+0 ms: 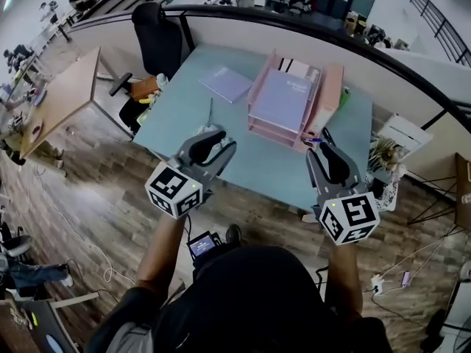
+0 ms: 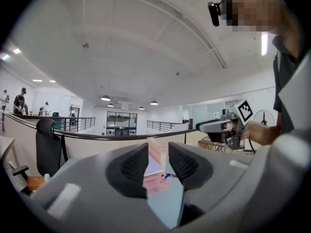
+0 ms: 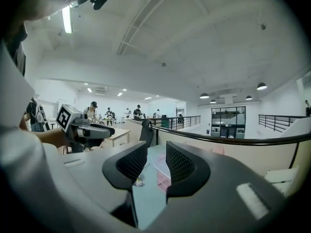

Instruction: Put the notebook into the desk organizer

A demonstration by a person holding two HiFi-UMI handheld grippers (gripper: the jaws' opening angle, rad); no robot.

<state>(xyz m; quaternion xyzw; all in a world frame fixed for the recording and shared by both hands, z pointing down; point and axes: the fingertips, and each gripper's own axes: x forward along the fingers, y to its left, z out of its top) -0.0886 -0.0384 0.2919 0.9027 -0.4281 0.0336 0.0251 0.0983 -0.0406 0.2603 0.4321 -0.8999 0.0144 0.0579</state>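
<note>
Your left claw (image 1: 213, 140) stands part open, with nothing between its jaws. Your right claw (image 1: 324, 155) shows a narrower gap and is also empty. The flat lavender paper notebook (image 1: 226, 84) lies untouched on the pale blue-green tabletop (image 1: 257, 164), well ahead of the left claw. It sits just beside the pink stacked-tray plastic desk organizer (image 1: 329, 98), which is ahead of both claws. Judgement: both claws are held level for an approach, and pick-up has not begun.

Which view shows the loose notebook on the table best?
The head view: the notebook lies whole on the table, left of the pink desk organizer. In both gripper views I cannot make it out.
</note>
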